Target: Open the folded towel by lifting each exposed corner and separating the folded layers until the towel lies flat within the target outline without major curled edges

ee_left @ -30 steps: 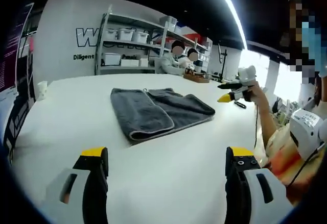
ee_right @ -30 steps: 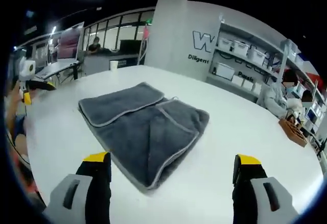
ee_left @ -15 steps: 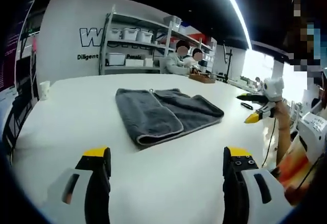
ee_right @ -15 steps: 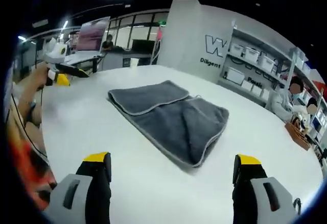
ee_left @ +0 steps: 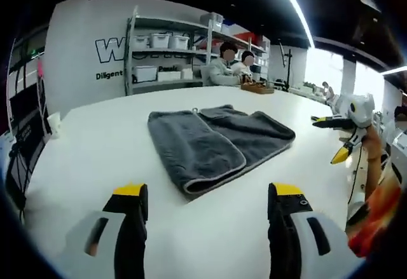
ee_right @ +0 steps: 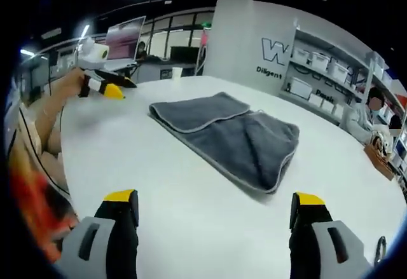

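A grey towel (ee_left: 219, 142) is lying folded on a white table (ee_left: 95, 139), well ahead of both pairs of fingers and touched by neither. It is still doubled over, with one layer resting on another and a pale stitched edge running around the folds.

In the left gripper view, the left gripper (ee_left: 206, 196) is hovering above bare tabletop, its yellow-tipped fingers (ee_left: 130, 193) standing wide apart and holding nothing. The towel's nearest rounded fold is sitting beyond and between those fingers. Off to the right of them, the other gripper is being held up in a hand, clear of the table.

In the right gripper view, the right gripper (ee_right: 213, 199) is likewise waiting over the table with its fingers (ee_right: 308, 201) spread apart and empty. The towel (ee_right: 238, 136) is lying ahead of them, its near corner pointing toward the right finger. To the far left, a hand is holding the other gripper aloft.

Both tools seem to be held back and open so they can approach the cloth from opposite sides; unfolding does not appear to have begun. No target outline is visible on the table.
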A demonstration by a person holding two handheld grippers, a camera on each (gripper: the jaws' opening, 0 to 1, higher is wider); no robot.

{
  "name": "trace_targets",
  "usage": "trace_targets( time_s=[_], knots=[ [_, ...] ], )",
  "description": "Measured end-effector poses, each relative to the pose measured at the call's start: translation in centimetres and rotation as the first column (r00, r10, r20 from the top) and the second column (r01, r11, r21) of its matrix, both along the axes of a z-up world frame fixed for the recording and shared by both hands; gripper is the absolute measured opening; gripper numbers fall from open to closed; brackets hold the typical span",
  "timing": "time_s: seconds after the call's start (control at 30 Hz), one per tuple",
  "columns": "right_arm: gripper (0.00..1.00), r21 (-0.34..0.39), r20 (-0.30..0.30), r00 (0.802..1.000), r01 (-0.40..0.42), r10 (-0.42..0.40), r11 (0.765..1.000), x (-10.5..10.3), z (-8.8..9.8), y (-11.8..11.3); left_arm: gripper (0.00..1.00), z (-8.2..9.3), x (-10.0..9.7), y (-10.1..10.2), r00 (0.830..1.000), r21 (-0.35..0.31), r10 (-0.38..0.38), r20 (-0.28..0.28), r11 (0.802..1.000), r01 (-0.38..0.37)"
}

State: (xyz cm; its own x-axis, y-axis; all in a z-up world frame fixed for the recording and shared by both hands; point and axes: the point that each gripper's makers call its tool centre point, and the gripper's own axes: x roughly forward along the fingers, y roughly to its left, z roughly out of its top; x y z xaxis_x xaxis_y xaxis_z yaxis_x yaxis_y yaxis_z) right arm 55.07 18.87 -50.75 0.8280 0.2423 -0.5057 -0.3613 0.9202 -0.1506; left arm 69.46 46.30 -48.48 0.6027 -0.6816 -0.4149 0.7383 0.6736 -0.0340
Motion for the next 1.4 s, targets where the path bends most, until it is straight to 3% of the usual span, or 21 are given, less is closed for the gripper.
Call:
trace_targets(
  time_s=[0.17,0.37,0.63,0.77,0.87,1.4],
  knots=[
    [0.99,0.027,-0.004,1.000,-0.009,0.009,1.000,0.2,-0.3,0.0,0.61,-0.4,1.9,-0.4,1.000,0.048,0.010,0.024,0.999,-0.011],
    [0.99,0.031,-0.013,1.000,0.001,-0.001,1.000,0.0,-0.6,-0.3,0.36,-1.9,3.9,-0.3,0.999,0.105,0.038,0.038,0.994,-0.042],
    [0.99,0.010,-0.026,1.000,0.012,-0.012,1.000,0.0,-1.0,-1.0,0.30,-4.3,4.2,-1.4,1.000,0.154,0.013,0.006,0.988,-0.014],
    [0.99,0.016,-0.028,1.000,0.014,-0.013,1.000,0.0,-1.1,-1.1,0.20,-5.5,4.5,-1.3,1.000,0.248,-0.001,0.028,0.969,-0.006],
    [0.99,0.019,-0.031,0.999,0.016,-0.015,1.000,-0.1,-1.2,-1.3,0.07,-5.6,4.7,-1.7,0.998,0.255,-0.005,0.059,0.967,-0.010],
    [0.99,0.016,-0.033,0.999,0.015,-0.014,1.000,-0.1,-1.3,-1.4,0.04,-6.0,1.9,-2.6,0.996,0.285,-0.083,0.026,0.956,0.072]
  ],
)
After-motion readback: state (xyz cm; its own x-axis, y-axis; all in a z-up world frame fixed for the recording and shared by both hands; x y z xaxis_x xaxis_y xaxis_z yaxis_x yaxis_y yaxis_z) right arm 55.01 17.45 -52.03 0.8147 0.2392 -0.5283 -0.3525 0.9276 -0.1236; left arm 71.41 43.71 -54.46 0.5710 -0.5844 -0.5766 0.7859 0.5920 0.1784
